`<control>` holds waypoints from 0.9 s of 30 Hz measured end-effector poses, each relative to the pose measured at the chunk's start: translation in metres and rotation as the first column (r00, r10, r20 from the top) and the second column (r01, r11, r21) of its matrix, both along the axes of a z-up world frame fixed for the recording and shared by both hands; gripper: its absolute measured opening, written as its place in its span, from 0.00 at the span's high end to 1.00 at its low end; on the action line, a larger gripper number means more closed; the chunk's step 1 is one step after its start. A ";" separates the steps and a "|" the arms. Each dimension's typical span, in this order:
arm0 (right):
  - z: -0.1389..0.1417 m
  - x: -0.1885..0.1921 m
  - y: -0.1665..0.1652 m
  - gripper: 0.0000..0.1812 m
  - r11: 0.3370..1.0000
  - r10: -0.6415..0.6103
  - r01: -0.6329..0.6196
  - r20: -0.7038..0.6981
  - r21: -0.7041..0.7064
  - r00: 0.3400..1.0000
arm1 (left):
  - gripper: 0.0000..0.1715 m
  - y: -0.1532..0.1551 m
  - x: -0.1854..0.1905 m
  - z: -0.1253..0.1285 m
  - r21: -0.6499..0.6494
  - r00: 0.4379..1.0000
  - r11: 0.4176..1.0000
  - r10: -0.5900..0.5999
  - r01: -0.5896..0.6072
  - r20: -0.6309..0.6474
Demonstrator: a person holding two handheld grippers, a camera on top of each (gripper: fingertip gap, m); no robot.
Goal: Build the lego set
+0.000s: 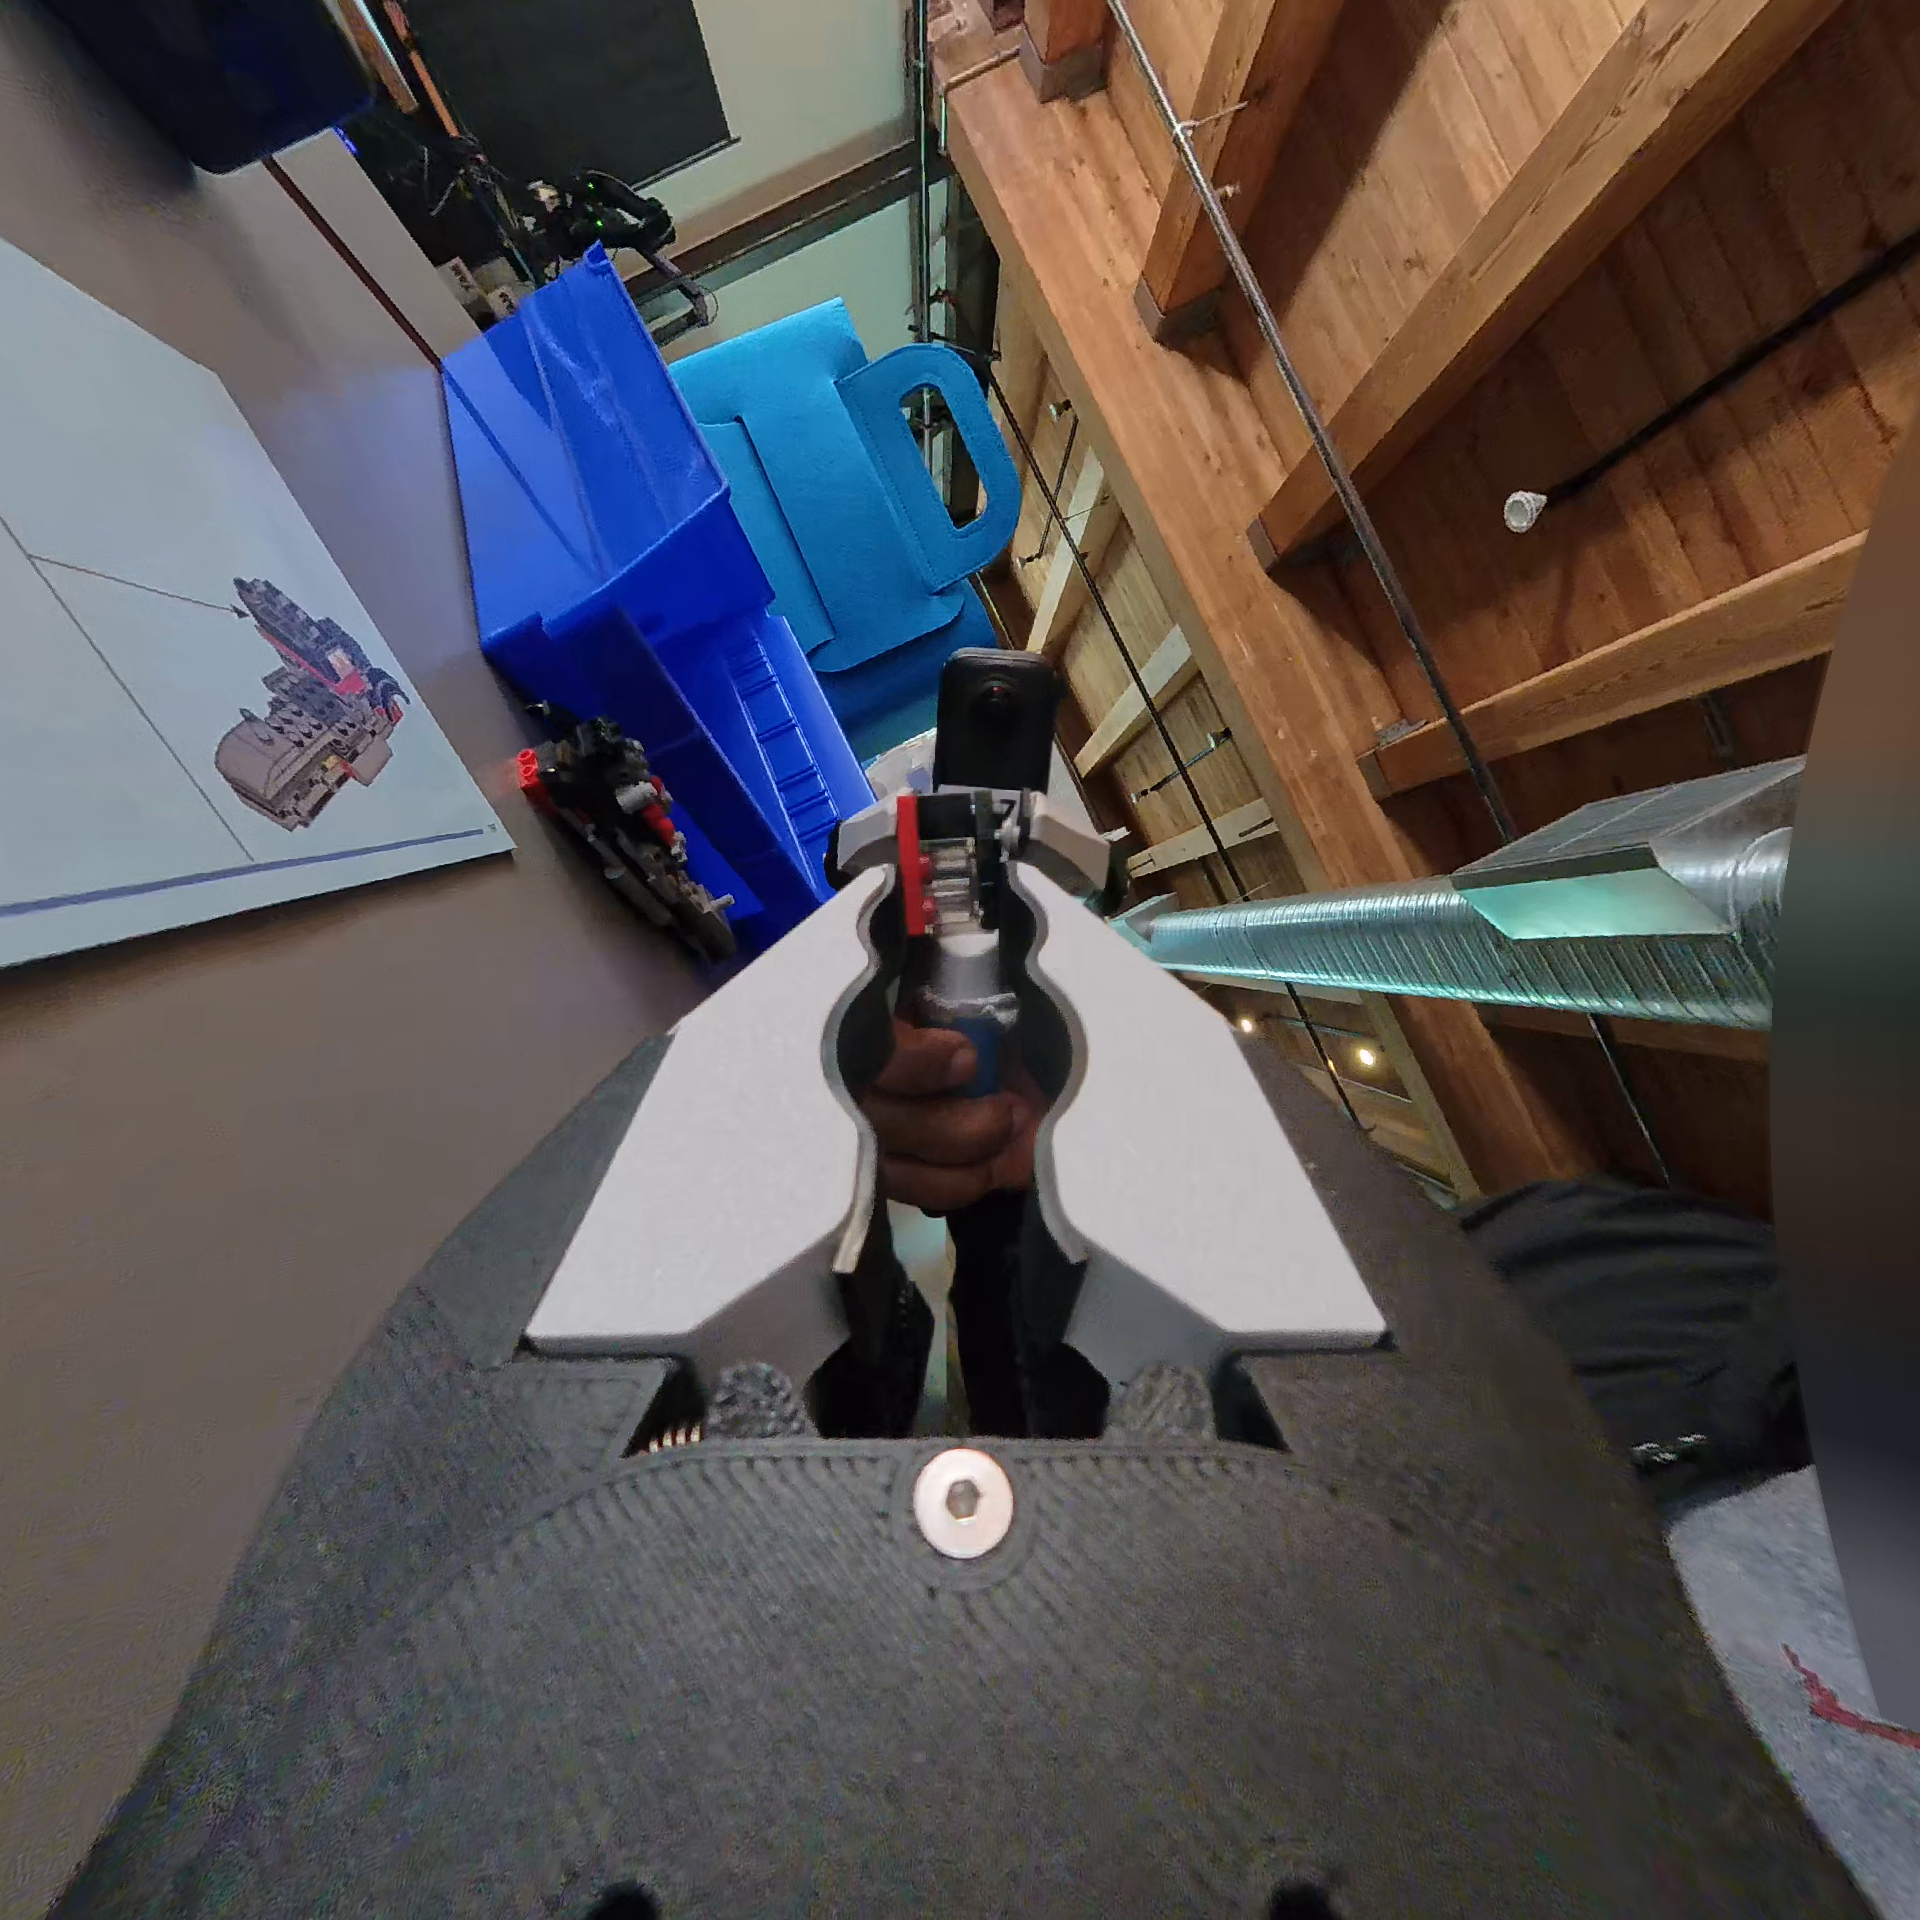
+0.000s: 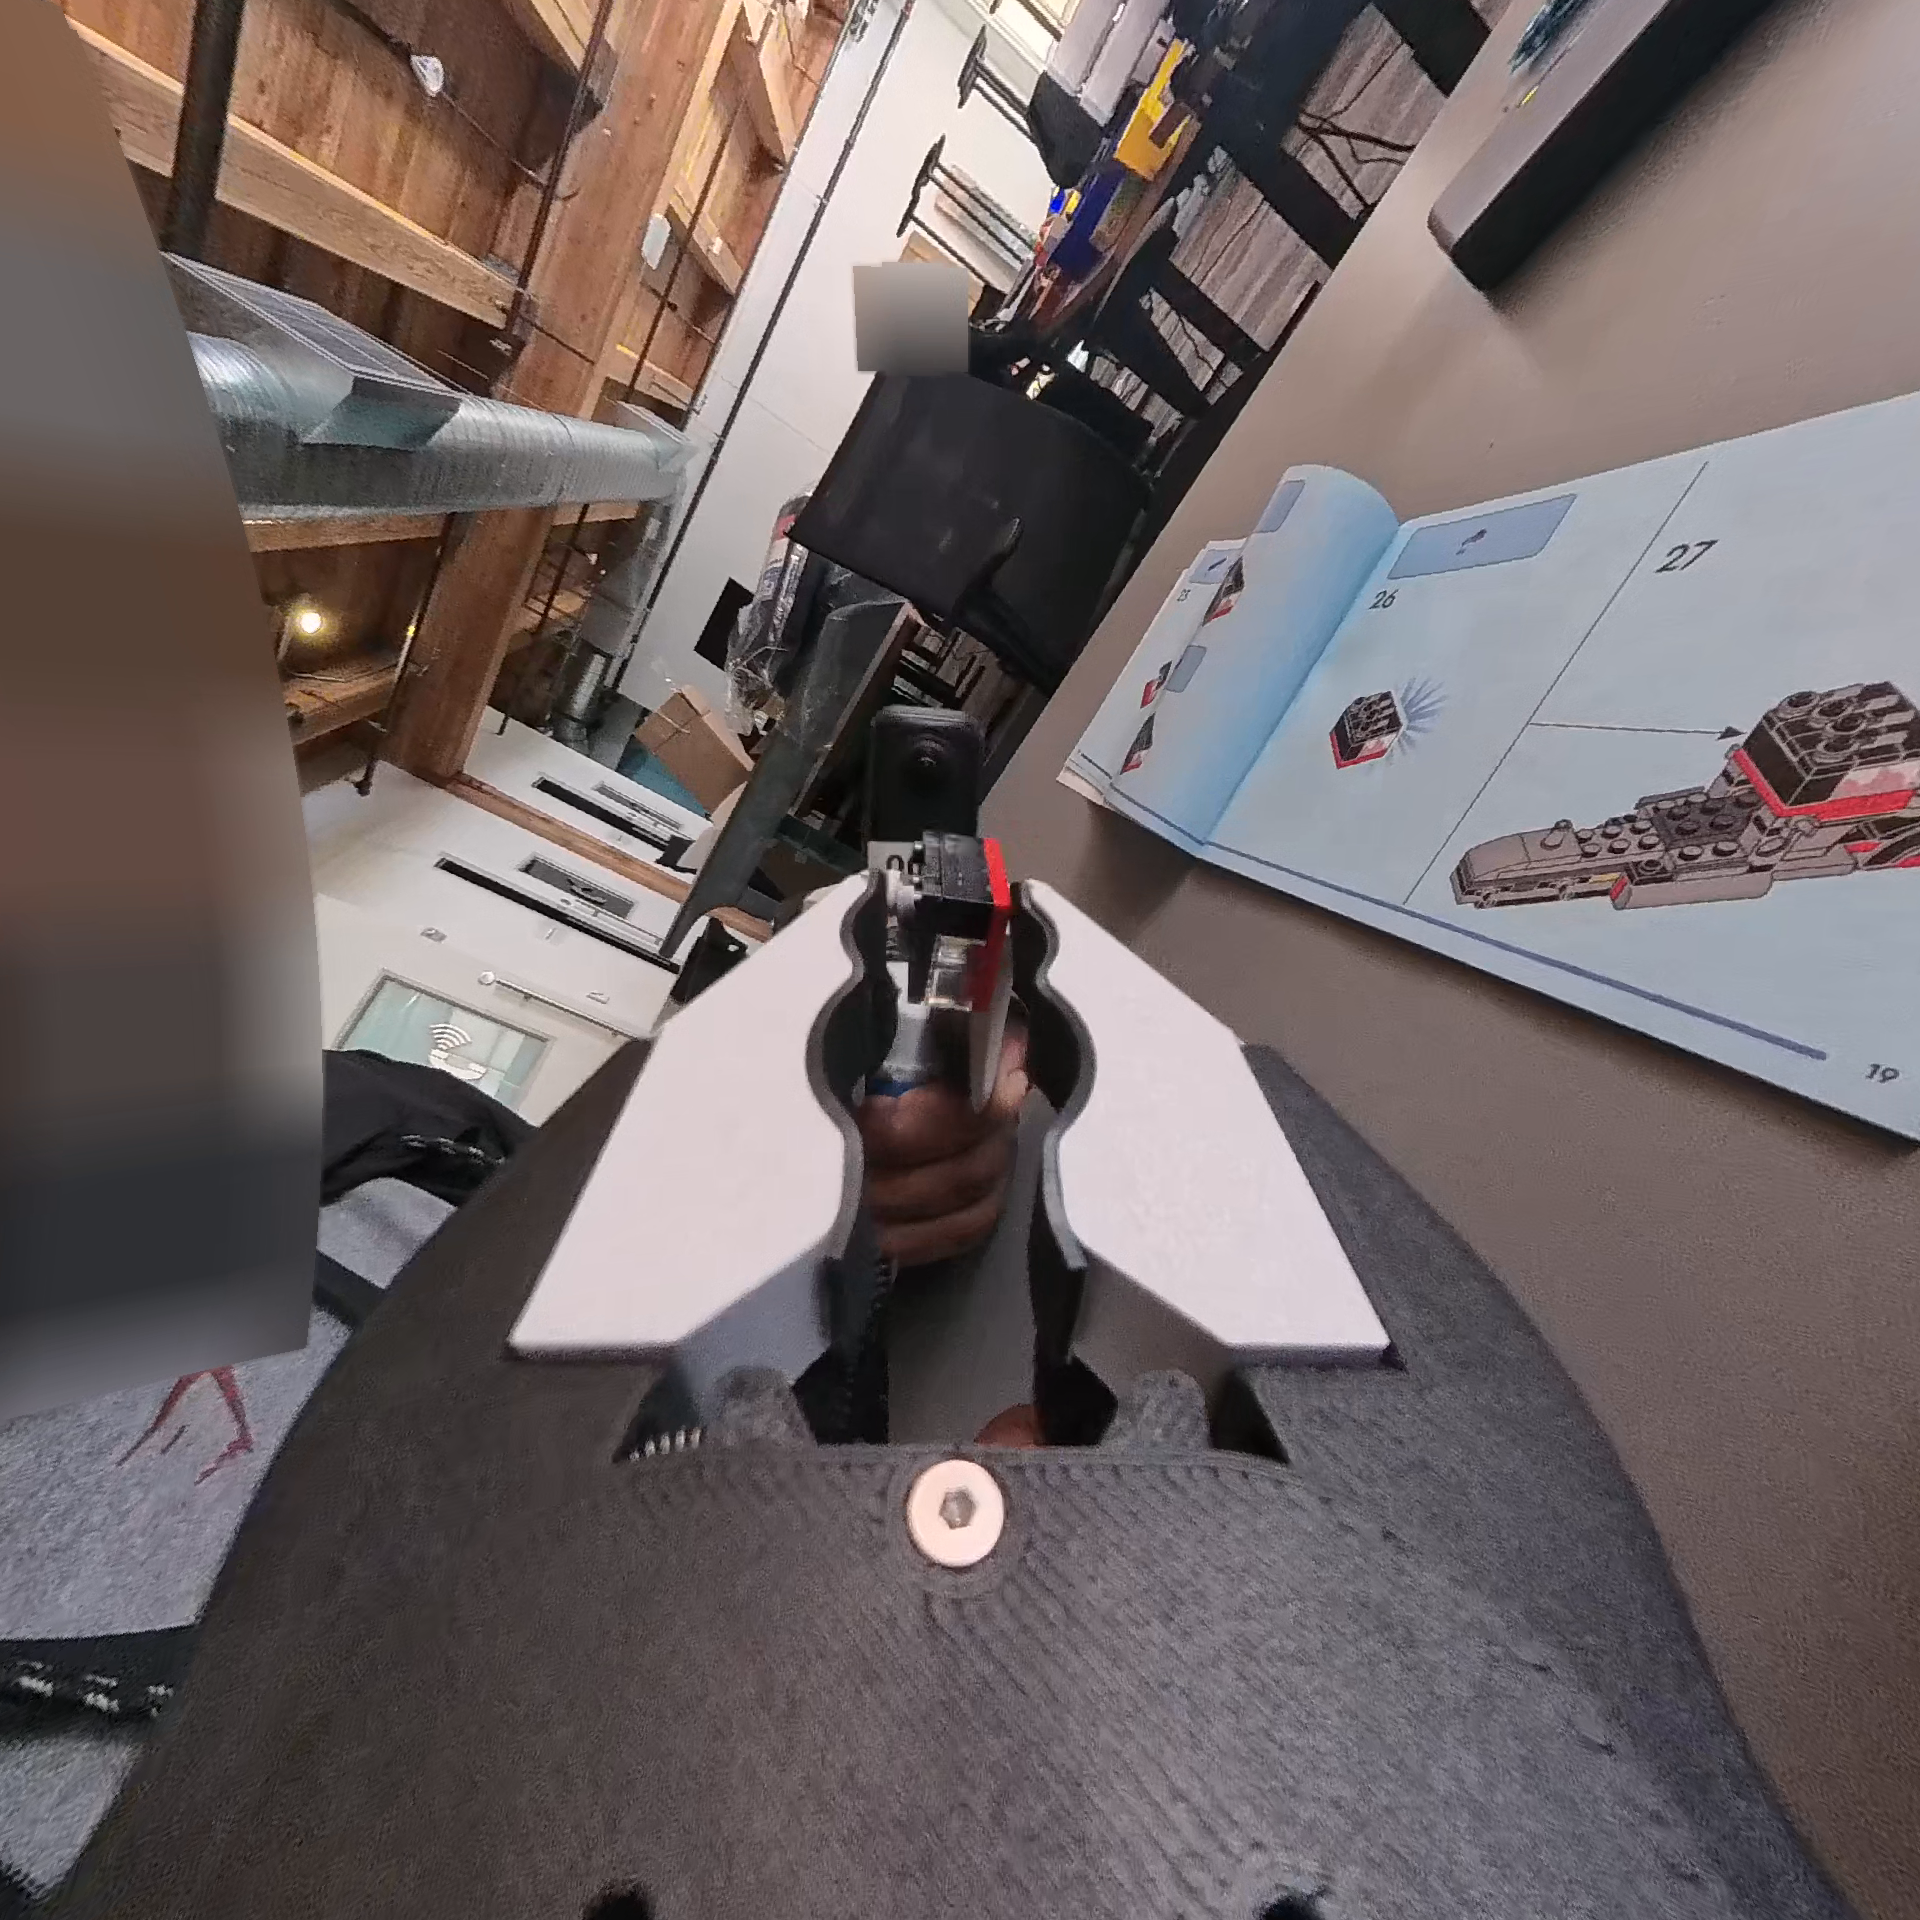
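here two grippers meet tip to tip above a brown table (image 1: 312,1143), both raised and tilted so that the ceiling beams and a silver duct (image 1: 1455,956) fill the background. between them sits one small lego block (image 1: 951,868), built of black, red and clear pieces. the left gripper (image 1: 951,883) has its pale fingers (image 1: 727,1122) narrowed around this block at the tips, and the right gripper (image 2: 951,914) does the same from the opposite side, its pale fingers (image 2: 1164,1132) pinching the same lego block (image 2: 961,914). each wrist view shows the other gripper facing it head on, with its black camera (image 1: 992,727) standing above the block and one hand (image 1: 951,1122) wrapped around the handle below.

one larger lego assembly (image 1: 623,831), dark with red parts, lies on the table just beside one blue plastic bin (image 1: 613,582). one blue felt bag (image 1: 862,488) with a cut-out handle stands behind the bin. one instruction booklet (image 2: 1558,790) lies open on the table, its pale blue pages showing drawings of the model; in the left wrist view it lies to the left of the assembly. a person's dark sleeve (image 1: 1642,1320) shows at the lower right of the left wrist view.
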State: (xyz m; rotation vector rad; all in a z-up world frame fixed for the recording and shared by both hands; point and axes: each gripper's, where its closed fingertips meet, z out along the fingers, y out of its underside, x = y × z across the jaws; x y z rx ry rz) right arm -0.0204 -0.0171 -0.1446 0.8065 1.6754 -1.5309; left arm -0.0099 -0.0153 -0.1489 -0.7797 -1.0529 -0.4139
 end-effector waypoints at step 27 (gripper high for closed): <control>0.009 0.015 0.002 0.87 0.997 0.067 -0.064 -0.114 0.036 0.991 | 0.90 0.000 0.013 0.011 -0.123 0.984 0.990 -0.090 0.072 -0.152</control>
